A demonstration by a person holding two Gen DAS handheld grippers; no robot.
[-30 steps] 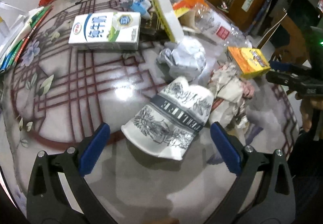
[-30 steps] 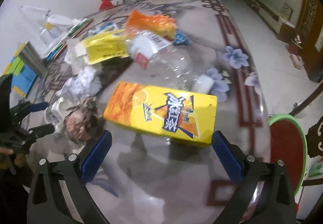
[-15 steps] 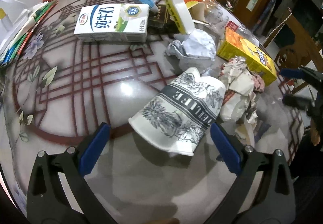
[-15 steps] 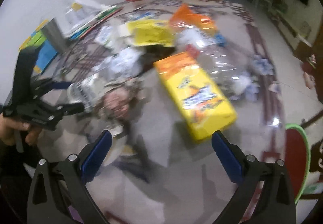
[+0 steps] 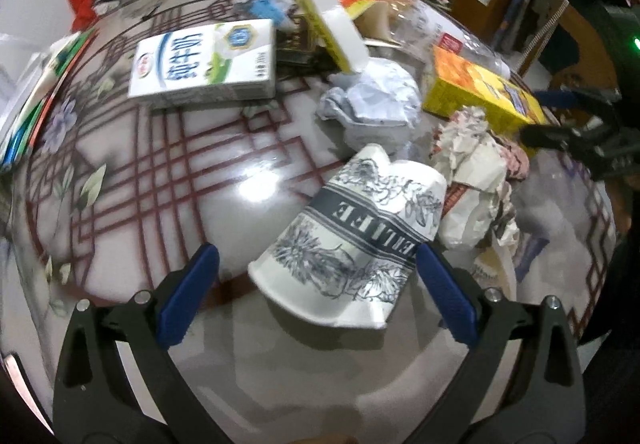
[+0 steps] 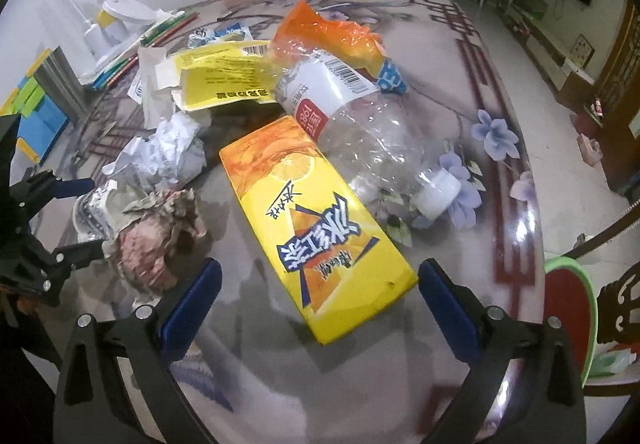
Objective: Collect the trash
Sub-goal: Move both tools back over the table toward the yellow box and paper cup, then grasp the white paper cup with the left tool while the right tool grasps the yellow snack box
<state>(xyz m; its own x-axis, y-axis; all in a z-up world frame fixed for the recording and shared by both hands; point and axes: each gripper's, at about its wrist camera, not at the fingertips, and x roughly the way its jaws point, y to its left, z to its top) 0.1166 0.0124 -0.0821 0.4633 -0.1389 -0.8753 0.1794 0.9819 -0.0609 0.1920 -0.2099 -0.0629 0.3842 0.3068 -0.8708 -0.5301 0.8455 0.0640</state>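
Observation:
A crushed paper cup (image 5: 352, 240) with grey flower print lies on its side on the round table; my left gripper (image 5: 316, 276) stands open around its near end. A yellow drink carton (image 6: 316, 228) lies flat, and my right gripper (image 6: 320, 288) is open just short of its near end. Crumpled white paper (image 5: 372, 99), a soiled paper wad (image 6: 156, 232), a milk carton (image 5: 204, 63), a clear plastic bottle (image 6: 368, 123) and an orange wrapper (image 6: 328, 31) lie around. In the left wrist view the right gripper (image 5: 568, 119) shows at the right.
Pencils and books (image 5: 36, 99) line the table's left edge. A yellow flat box (image 6: 224, 75) leans on the pile. A desk lamp (image 6: 116, 15) stands at the back. A red stool with a green rim (image 6: 568, 316) sits beyond the table's right edge (image 6: 536, 203).
My left gripper came closer to the paper cup. The right gripper swung across the pile and now faces the yellow carton lengthwise, closer than before.

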